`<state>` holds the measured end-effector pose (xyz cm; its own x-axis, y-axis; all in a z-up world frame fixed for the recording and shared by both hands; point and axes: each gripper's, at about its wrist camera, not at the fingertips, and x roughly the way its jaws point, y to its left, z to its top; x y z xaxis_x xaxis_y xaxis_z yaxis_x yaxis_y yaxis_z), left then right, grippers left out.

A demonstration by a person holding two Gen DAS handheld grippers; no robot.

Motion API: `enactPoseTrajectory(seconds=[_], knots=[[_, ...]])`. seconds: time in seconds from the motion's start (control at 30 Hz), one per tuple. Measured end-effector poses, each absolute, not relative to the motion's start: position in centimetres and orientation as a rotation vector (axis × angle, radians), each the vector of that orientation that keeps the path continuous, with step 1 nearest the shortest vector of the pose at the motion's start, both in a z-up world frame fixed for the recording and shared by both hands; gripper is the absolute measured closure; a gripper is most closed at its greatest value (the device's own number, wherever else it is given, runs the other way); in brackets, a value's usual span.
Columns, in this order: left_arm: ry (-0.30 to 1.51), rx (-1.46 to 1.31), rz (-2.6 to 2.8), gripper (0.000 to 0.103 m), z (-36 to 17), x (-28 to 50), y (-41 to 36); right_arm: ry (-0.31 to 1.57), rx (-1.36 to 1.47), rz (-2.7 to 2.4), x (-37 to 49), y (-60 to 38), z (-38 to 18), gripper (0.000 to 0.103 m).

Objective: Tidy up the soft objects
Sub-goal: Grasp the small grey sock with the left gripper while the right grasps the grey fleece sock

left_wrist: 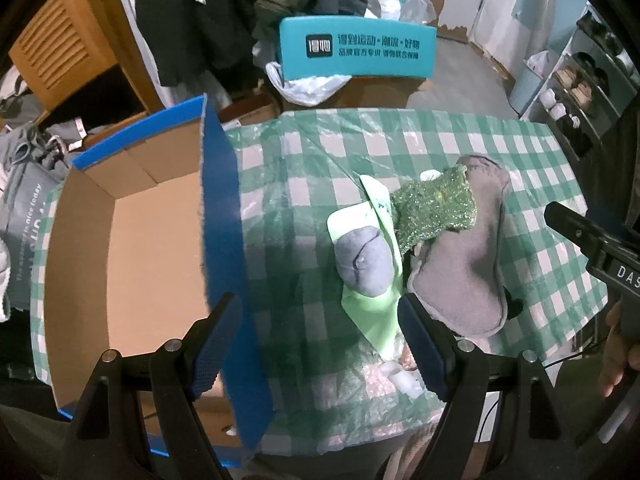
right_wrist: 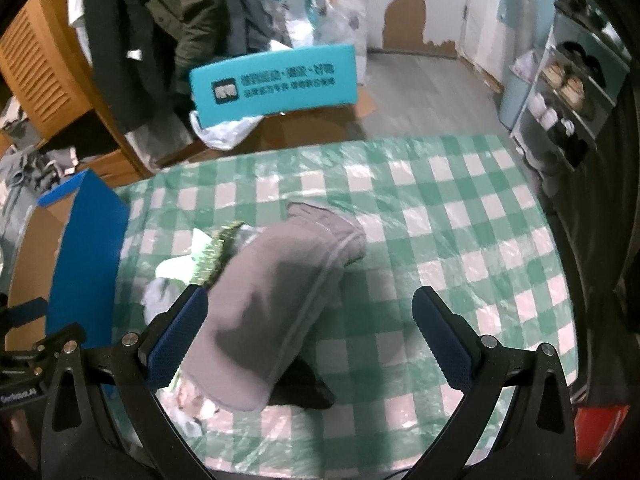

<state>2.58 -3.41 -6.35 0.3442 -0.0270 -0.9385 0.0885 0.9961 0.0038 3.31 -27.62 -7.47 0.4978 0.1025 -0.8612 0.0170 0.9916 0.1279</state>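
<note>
Checked tablecloth (right_wrist: pixel 440 216) bears a grey pad (right_wrist: pixel 272 304) lying between the wide-apart right gripper (right_wrist: pixel 310 336).

Table under green-and-white checked plastic cloth (left_wrist: pixel 460 148). Open blue-edged cardboard box (left_wrist: pixel 132 248) at 9 o'clock; heap of soft items centre: grey fabric pad (left_wrist: pixel 468 256), glittery green sponge (left_wrist: pixel 436 208).

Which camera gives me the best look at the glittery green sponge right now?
The left wrist view. There the green sponge shows its whole sparkly top, lying across the grey pad and the pale green cloth. The right wrist view shows only a thin, blurred edge of it behind the grey pad.
</note>
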Motion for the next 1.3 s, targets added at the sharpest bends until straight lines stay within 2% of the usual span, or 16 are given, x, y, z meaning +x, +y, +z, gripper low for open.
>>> enactPoseTrajectory(seconds=[0.53, 1.2, 1.27, 1.3], knots=[[1.343, 0.002, -0.083, 0.022, -11.2, 6.1, -4.8, 1.187, 0.196, 0.058, 6.5, -27.4, -12.9, 0.002], [1.407, 0.031, -0.104, 0.022, -16.1, 8.5, -6.3, 1.265, 0.254, 0.08, 7.8, -26.9, -16.0, 0.002], [1.407, 0.017, -0.113, 0.024, -16.6, 8.7, -6.1, 1.259, 0.25, 0.082, 7.8, -26.7, -16.1, 0.002], [1.408, 0.003, -0.12, 0.032, -16.6, 8.8, -6.0, 1.256, 0.247, 0.084, 7.8, -26.6, -16.1, 0.005]])
